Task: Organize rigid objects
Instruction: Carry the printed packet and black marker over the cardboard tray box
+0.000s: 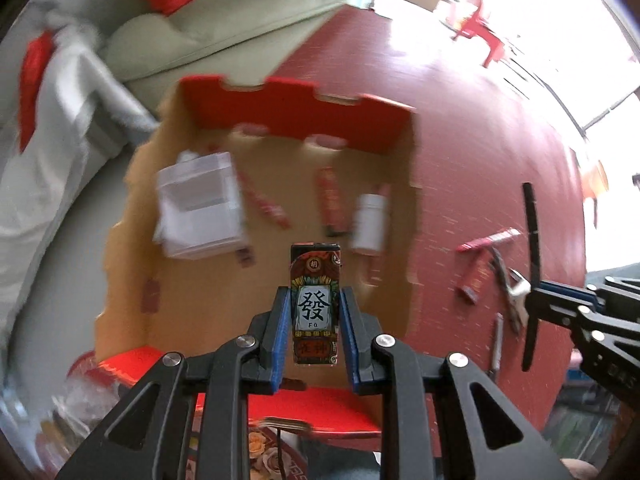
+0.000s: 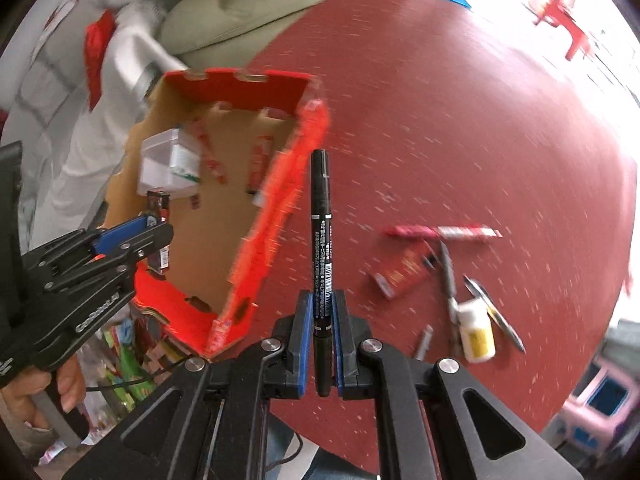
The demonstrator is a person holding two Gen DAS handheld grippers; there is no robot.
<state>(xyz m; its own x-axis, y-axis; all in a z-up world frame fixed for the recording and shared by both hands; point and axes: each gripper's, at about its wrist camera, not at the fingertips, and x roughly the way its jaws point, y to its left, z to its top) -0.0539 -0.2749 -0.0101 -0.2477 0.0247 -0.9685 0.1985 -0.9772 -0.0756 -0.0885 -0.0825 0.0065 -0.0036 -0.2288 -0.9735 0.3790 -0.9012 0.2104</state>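
My left gripper (image 1: 315, 294) is shut on a small decorated card box (image 1: 316, 268) printed with a Chinese character. It hangs above the open cardboard box (image 1: 296, 108) with red walls. In the right wrist view the left gripper (image 2: 160, 228) shows at the left, over that cardboard box (image 2: 240, 88). My right gripper (image 2: 323, 298) is shut on a black marker (image 2: 321, 208), which stands up along the fingers above the red table (image 2: 440, 140), right of the cardboard box. The left wrist view shows the right gripper (image 1: 538, 294) and the marker (image 1: 530, 240) at the right edge.
Inside the cardboard box lie a white plastic container (image 1: 200, 208), red packets (image 1: 330, 196) and a white bottle (image 1: 370, 220). On the table to the right lie red packets (image 2: 404, 272), pens (image 2: 492, 308) and a yellow-labelled white bottle (image 2: 474, 332). A sofa (image 1: 224, 20) stands behind.
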